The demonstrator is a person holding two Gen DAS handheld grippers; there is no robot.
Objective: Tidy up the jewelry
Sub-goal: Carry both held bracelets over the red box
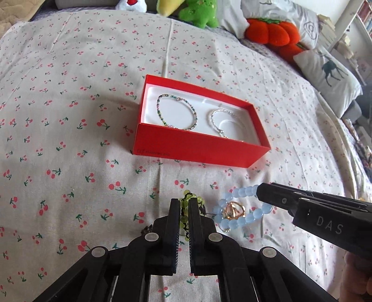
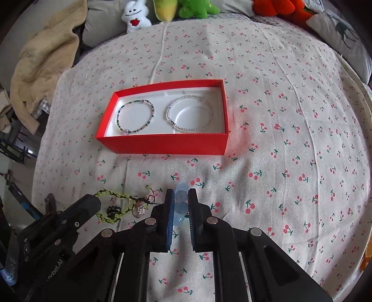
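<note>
A red box (image 1: 197, 148) (image 2: 162, 144) with a white liner lies on the cherry-print bedspread. It holds a multicoloured bead bracelet (image 1: 177, 111) (image 2: 135, 116) and a clear bead bracelet (image 1: 218, 123) (image 2: 189, 113). My left gripper (image 1: 184, 204) (image 2: 93, 204) is shut on a green bead bracelet (image 1: 189, 197) (image 2: 111, 204). My right gripper (image 2: 181, 197) (image 1: 259, 192) is shut on a blue bead bracelet (image 1: 241, 209) (image 2: 181, 204). A gold ring (image 1: 233, 210) lies inside the blue loop.
Plush toys (image 1: 200, 11) (image 2: 136, 16), an orange pumpkin cushion (image 1: 272, 31) and a deer pillow (image 1: 330, 74) line the bed's far edge. A beige blanket (image 2: 39, 65) hangs at the far left. Small charms (image 2: 140, 209) lie by the green bracelet.
</note>
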